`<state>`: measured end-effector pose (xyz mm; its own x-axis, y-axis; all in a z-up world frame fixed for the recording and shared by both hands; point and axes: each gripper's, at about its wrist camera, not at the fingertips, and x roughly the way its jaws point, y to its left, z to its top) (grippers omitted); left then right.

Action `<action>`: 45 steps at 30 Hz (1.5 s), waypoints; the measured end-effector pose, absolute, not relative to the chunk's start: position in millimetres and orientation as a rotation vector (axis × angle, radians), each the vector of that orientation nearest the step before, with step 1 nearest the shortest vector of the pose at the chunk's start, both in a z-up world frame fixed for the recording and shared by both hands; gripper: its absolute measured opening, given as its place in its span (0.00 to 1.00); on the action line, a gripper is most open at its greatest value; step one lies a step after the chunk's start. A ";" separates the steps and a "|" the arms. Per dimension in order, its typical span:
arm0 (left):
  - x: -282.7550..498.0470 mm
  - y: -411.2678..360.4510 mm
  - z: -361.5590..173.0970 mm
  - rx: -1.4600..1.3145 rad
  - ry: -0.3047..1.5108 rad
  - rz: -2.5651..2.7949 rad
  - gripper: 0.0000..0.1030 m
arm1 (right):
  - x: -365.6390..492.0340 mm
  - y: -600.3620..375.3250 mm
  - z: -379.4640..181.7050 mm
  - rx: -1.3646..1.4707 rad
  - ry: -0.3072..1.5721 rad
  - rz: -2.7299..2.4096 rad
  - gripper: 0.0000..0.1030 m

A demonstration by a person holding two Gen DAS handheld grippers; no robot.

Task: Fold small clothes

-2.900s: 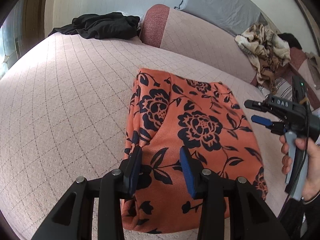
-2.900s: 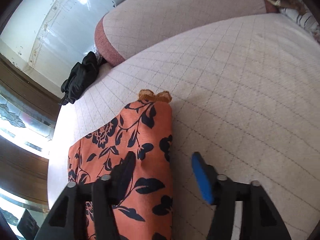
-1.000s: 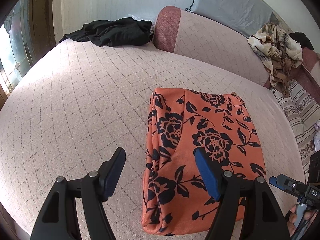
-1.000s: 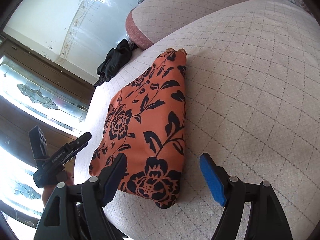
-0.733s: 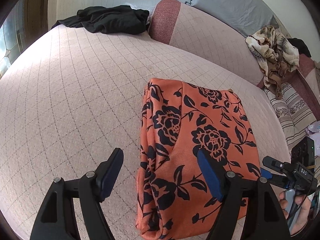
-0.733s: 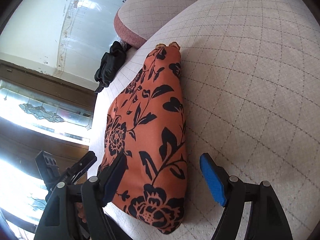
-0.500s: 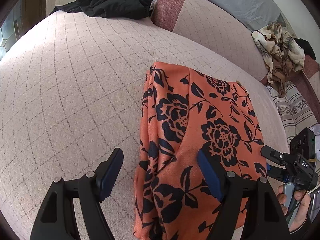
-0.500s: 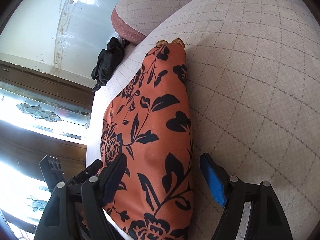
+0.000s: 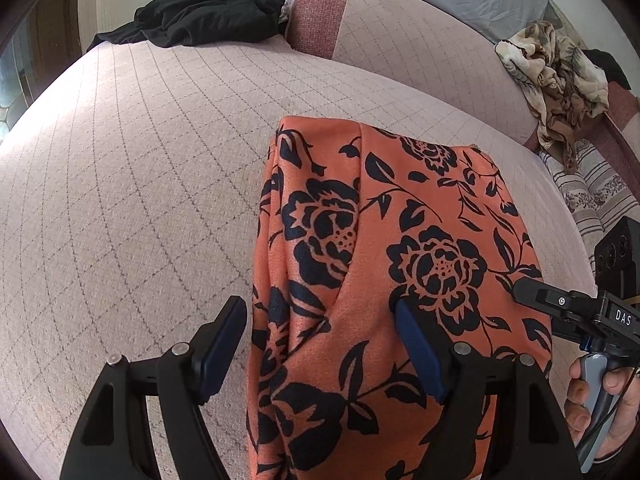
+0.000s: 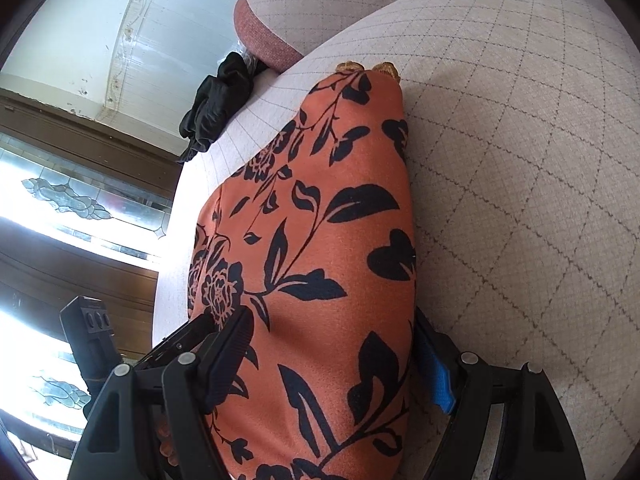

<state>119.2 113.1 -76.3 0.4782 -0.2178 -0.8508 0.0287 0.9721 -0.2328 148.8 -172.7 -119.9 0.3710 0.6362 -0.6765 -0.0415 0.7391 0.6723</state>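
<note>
A folded orange garment with black flowers (image 9: 400, 248) lies flat on the quilted pink bed cover (image 9: 140, 200). My left gripper (image 9: 320, 344) is open low over the garment's near left edge. One finger hangs over the bare cover and the other over the cloth. My right gripper (image 10: 332, 360) is open too, down at the garment (image 10: 320, 240), with the near right edge between its fingers. Its right pad (image 10: 438, 380) is partly hidden behind the cloth's edge. Neither pad visibly pinches the fabric. Each gripper shows in the other's view: the right gripper (image 9: 560, 308), held by a hand, and the left gripper (image 10: 192, 328).
A black garment (image 9: 200, 16) lies crumpled at the far end of the bed, next to a pink bolster (image 9: 360, 24). A beige patterned cloth (image 9: 556, 64) is heaped at the far right beside striped bedding (image 9: 592, 192). A wooden frame with leaded glass (image 10: 80, 200) stands beyond the bed's left edge.
Both grippers have sunk closer to the garment's near end. The right one has slid in so the cloth's edge now lies between its fingers. The left jaws stand wider than at first.
</note>
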 end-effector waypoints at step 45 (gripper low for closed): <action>150.7 55.9 -31.8 -0.206 1.117 -0.300 0.52 | 198.5 -278.8 -79.5 0.485 1.000 0.439 0.36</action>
<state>150.7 55.9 -31.8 0.4047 -0.3380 -0.8497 0.1328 0.9411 -0.3110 198.5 -278.8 -79.5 0.4712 0.5566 -0.6842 -0.1264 0.8103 0.5722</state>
